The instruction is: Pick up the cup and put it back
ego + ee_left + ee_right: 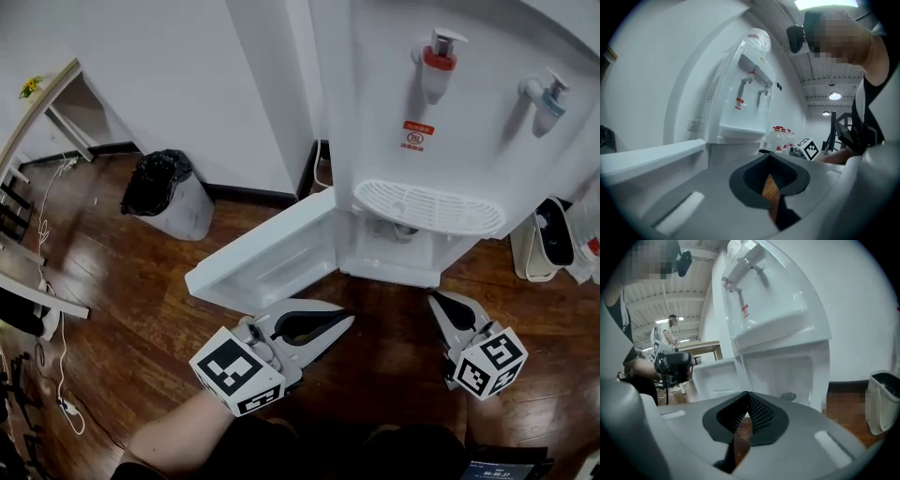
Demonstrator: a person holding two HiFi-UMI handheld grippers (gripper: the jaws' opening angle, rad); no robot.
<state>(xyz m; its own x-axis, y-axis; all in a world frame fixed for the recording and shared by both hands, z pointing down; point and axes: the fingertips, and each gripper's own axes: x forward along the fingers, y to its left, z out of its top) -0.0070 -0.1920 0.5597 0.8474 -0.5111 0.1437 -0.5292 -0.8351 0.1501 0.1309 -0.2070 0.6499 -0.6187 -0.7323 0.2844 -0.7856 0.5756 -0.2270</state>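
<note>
A white water dispenser [469, 103] stands ahead with its lower cabinet door [267, 255] swung open to the left. Inside the cabinet a small greyish cup [405, 230] shows dimly under the drip tray [427, 206]; in the right gripper view the cup [789, 396] is a grey round shape on the cabinet floor. My left gripper [343, 322] hovers over the wooden floor just in front of the open door, jaws together and holding nothing. My right gripper [441, 301] is lower right of the cabinet opening, also shut and empty. Both the left gripper [769, 155] and the right gripper [748, 394] point toward the dispenser.
A bin lined with a black bag [167, 192] stands at the left wall. A small white bin [548, 239] sits right of the dispenser. Water bottles [782, 138] stand beyond it. Cables [45, 281] trail on the floor at far left. A person [670, 331] stands far off.
</note>
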